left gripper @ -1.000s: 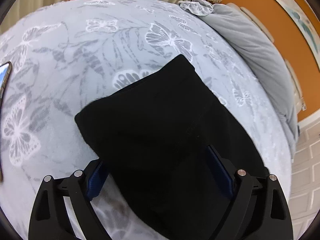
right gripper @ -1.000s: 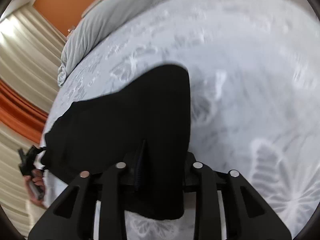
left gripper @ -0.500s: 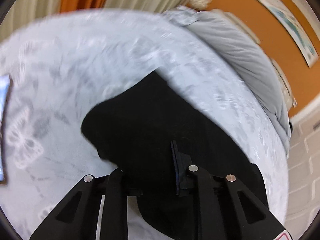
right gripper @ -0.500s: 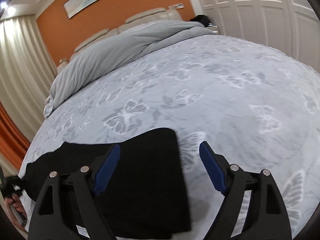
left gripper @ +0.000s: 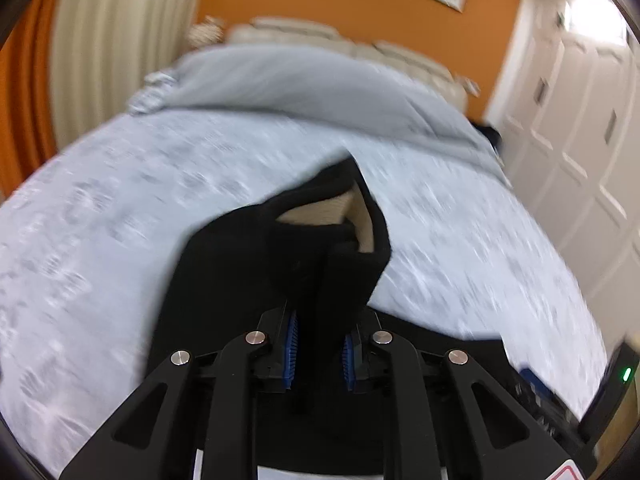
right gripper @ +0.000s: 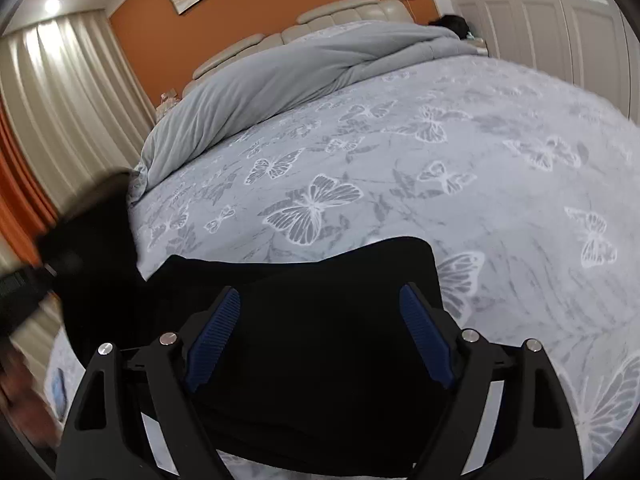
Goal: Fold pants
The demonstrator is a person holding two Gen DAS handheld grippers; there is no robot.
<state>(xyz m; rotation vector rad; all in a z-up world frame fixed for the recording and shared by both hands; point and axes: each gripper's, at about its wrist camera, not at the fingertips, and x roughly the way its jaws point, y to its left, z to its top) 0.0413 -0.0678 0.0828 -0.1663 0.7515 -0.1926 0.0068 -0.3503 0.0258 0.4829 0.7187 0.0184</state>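
Black pants [right gripper: 304, 380] lie on the butterfly-print bedspread [right gripper: 480, 184]. My left gripper [left gripper: 320, 332] has its jaws closing on a bunched fold of the pants [left gripper: 248, 264], with the blue pads pressing the cloth. That end is raised off the bed and a beige lining [left gripper: 320, 212] shows inside it. In the right wrist view the raised black cloth [right gripper: 100, 220] is a blur at the far left. My right gripper [right gripper: 320, 296] hangs open just above the flat part of the pants, its blue pads [right gripper: 216, 328] clear of the cloth.
A grey duvet [right gripper: 280, 80] is bunched at the head of the bed below a cream headboard [right gripper: 340, 12]. White wardrobe doors [left gripper: 580, 120] stand on the right, curtains [right gripper: 60, 100] on the left. A phone [right gripper: 60, 388] lies near the bed's left edge.
My left gripper went from open to shut on the pants, then swung up and across with that end. My right gripper let go of its edge, opened wide and rose slightly.
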